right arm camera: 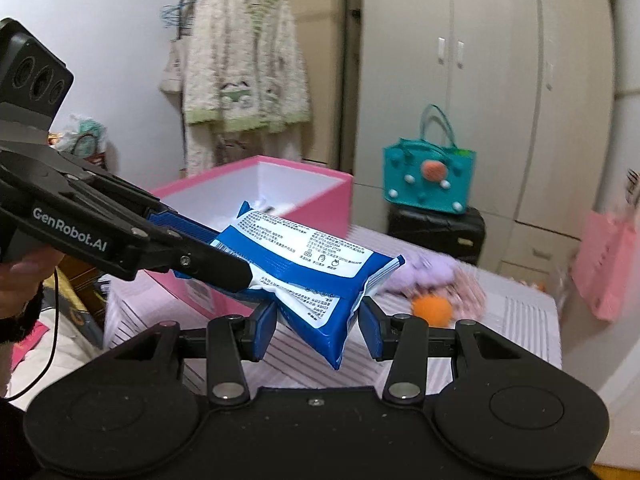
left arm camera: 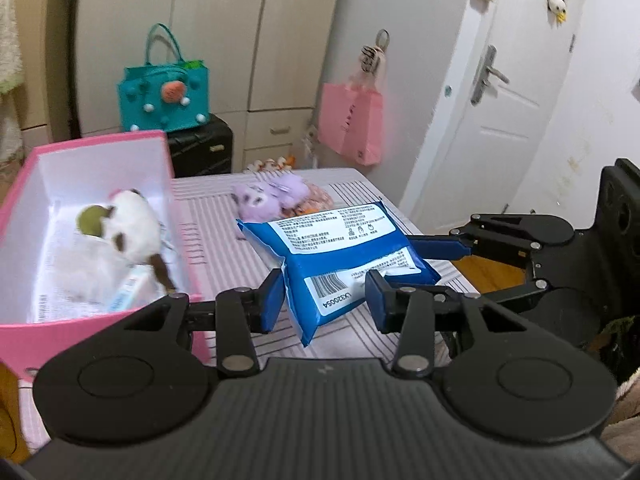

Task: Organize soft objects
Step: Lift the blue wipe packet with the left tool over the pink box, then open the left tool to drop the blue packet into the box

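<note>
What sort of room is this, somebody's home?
Most likely a bedroom at home: tall wardrobe doors, a fleecy robe on a hanger, and a suitcase under a teal felt bag.

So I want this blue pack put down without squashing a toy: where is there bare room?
The striped tabletop is bare between the pink box and the purple plush. Inside the box, the far end is free; the white plush crowds its near half. The blue pack hangs between both tools.

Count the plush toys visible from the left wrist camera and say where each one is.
2 clear ones. A white and brown plush toy lies in the pink box; a purple plush toy sits on the striped table behind the blue packet. Others may be hidden.
</note>
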The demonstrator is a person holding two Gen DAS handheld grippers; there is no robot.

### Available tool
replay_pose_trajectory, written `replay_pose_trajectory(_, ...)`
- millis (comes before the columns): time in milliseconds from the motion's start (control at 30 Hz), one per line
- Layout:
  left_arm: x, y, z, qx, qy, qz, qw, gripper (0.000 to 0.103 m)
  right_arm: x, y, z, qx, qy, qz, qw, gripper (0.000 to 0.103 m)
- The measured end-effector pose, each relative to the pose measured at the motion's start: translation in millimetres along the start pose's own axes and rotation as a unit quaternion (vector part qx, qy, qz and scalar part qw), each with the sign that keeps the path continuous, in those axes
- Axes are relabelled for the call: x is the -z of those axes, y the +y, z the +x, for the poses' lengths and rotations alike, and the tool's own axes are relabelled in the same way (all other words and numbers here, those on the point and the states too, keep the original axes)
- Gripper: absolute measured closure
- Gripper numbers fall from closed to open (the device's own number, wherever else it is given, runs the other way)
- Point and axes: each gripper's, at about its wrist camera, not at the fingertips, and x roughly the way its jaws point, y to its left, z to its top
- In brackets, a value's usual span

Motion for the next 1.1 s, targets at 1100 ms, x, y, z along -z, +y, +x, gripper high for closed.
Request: replay_pose_trajectory(1100,-45.6,193.2,-7.6,-0.126,0.064,-0.152,0.9783,0.061,-112.6,46.9,204.5,-0.179,0.149,0.002,0.972,0.052)
